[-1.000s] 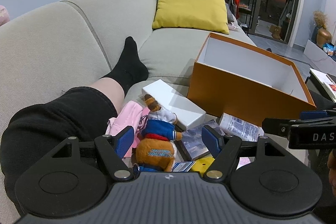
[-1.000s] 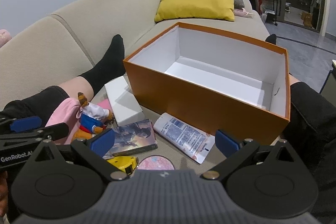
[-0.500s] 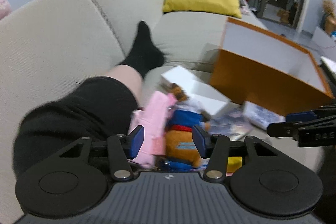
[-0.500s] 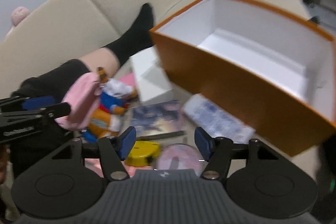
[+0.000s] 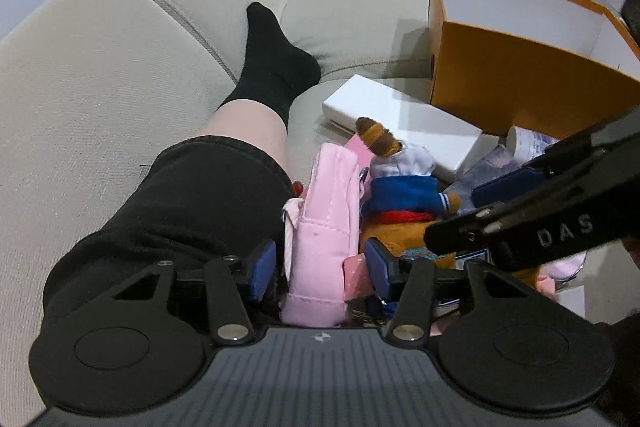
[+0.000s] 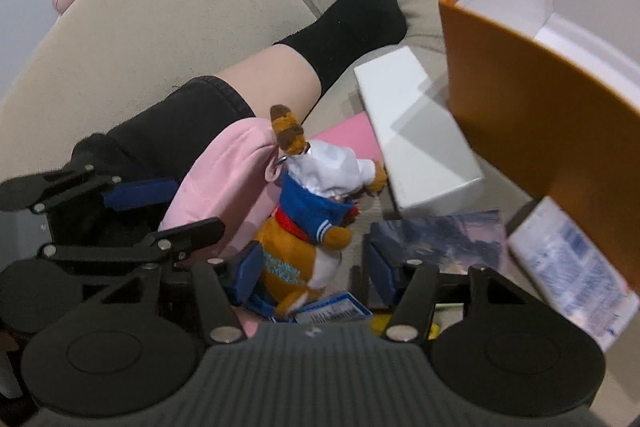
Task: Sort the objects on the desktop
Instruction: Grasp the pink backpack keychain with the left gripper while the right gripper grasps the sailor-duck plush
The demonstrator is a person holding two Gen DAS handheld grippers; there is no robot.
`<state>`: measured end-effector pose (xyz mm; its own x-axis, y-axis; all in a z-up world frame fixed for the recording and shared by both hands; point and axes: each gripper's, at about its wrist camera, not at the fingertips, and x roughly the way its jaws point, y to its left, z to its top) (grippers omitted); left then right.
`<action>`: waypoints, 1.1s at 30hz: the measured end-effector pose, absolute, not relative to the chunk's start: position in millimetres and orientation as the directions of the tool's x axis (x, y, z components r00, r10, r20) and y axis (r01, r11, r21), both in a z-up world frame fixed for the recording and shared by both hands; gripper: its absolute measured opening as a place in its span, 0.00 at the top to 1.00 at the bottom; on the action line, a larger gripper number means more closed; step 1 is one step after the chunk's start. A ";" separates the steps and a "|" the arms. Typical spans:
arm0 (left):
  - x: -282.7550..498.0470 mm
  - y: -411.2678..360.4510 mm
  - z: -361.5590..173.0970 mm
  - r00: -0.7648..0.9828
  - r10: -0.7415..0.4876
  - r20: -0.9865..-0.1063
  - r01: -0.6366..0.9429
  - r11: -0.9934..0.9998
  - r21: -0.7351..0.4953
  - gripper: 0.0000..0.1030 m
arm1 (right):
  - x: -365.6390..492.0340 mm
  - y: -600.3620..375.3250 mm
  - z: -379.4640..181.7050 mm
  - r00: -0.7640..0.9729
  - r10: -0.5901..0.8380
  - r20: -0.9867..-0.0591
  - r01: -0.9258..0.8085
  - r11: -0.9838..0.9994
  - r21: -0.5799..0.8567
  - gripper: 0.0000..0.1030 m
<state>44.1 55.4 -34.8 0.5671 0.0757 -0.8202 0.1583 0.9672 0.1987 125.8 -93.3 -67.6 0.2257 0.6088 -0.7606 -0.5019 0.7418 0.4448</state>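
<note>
Left wrist view: my left gripper (image 5: 318,269) straddles the pink pouch (image 5: 324,223) beside the person's leg (image 5: 188,203) on the sofa (image 5: 100,75); its jaws are closing with the pouch between them, and I see no firm pinch yet. The orange box (image 5: 520,79) stands further along the seat, and what shows of its inside looks bare.

Right wrist view: my right gripper (image 6: 310,269) is closing around the plush toy (image 6: 308,227), pads not clearly pressing. The white box (image 6: 416,139), booklet (image 6: 440,239) and tube (image 6: 568,267) lie on the seat against the orange box's near wall. I judge the sorting barely begun: nothing visibly boxed.
</note>
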 end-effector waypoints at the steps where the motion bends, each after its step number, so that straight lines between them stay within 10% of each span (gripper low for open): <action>1: 45.2 56.4 -35.9 0.562 0.072 -0.824 0.168 0.966 0.198 0.46 | 129.3 -92.2 -70.0 0.215 0.616 -0.758 -0.492 0.739 0.461 0.42; 18: 41.3 68.7 -32.0 0.611 0.034 -0.791 0.059 0.994 0.089 0.69 | 123.1 -89.5 -55.3 0.258 0.649 -0.716 -0.522 0.717 0.462 0.74; 22: 38.5 71.3 -20.6 0.628 0.032 -0.777 0.032 0.997 0.066 0.70 | 118.5 -101.6 -34.6 0.303 0.655 -0.692 -0.543 0.716 0.440 1.00; 28: 40.4 69.9 -16.9 0.632 0.020 -0.775 0.026 0.999 0.047 0.72 | 117.7 -106.1 -17.9 0.339 0.657 -0.674 -0.566 0.714 0.412 1.00; 33: 30.7 80.3 -10.2 0.652 0.015 -0.758 -0.019 1.000 0.003 0.75 | 117.0 -112.9 -33.4 0.318 0.635 -0.704 -0.519 0.738 0.432 0.66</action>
<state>30.7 80.3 -10.2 0.6521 0.0149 -0.7580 -0.0191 0.9998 0.0033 117.0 -112.9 -33.4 0.3184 0.6352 -0.7037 -0.5186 0.7381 0.4316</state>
